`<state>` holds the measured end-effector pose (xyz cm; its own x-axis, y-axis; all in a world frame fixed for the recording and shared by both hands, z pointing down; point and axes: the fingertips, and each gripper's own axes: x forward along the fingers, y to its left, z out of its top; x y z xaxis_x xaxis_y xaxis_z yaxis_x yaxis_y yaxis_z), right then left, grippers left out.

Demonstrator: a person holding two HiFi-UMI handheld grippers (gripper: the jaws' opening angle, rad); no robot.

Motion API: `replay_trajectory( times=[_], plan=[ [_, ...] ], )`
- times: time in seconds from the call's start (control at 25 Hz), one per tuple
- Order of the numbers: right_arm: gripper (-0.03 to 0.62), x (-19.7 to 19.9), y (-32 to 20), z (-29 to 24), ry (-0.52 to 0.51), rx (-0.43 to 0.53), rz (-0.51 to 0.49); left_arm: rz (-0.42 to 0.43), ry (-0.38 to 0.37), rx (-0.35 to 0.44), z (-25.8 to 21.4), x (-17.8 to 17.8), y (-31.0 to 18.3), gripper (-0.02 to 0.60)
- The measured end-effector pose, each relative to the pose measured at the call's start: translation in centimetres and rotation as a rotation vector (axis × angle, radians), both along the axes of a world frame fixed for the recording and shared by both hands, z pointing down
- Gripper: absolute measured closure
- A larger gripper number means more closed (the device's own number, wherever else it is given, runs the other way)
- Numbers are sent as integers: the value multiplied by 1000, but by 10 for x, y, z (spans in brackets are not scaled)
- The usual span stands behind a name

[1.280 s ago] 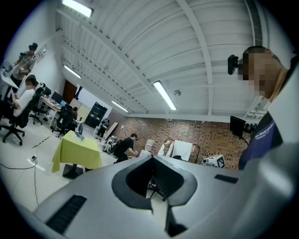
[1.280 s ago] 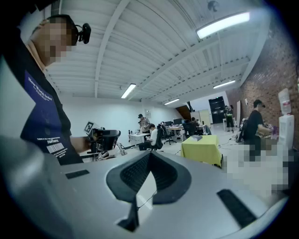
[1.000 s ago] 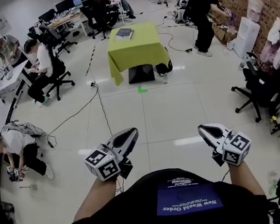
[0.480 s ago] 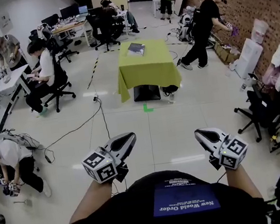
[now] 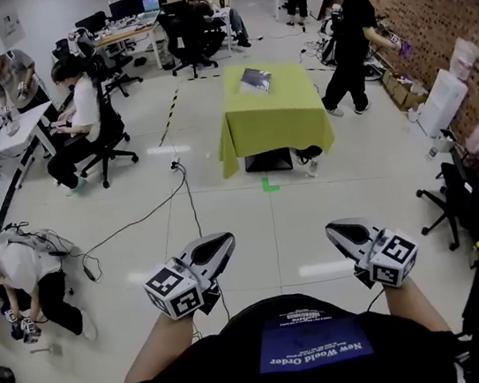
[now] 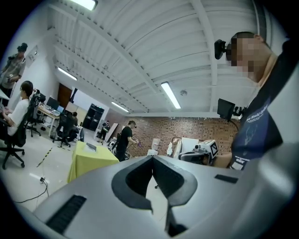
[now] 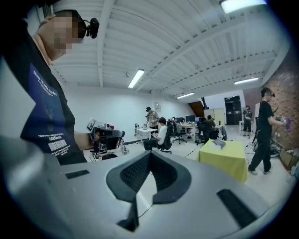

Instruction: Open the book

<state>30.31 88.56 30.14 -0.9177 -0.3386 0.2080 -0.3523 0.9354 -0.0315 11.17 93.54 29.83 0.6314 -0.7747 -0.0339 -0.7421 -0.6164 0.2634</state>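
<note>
Clenching nothing, left hand-held gripper (image 5: pixel 223 240) and right hand-held gripper (image 5: pixel 332 229) hover; shirt (image 5: pixel 239 369) reads "New World Order".

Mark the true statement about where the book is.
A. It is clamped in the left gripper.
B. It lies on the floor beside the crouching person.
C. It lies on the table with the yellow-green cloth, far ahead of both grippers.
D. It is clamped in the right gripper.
C: the book lies on the cloth-covered table, well ahead of the left gripper and right gripper, both shut and empty.
</note>
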Motion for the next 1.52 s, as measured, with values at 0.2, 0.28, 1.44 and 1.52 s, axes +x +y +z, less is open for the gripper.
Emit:
replay_trajectory(
  times=[0.2,0.28,1.44,1.52],
  plan=[
    [608,-19,-59,6,-22,-36,-47,-28,-16,-15,0,-9,-49,574],
    [608,-23,-86,6,-38,-36,-82,-50,-36,-9,-1,-9,-75,574],
    [608,-178,-453,-14,1,70,-112,-58,78,11,-14,-152,-436,574],
    [608,-204,-470,-16,-29,42,-63,-13,54,16,-16,-178,-450,574]
  ],
)
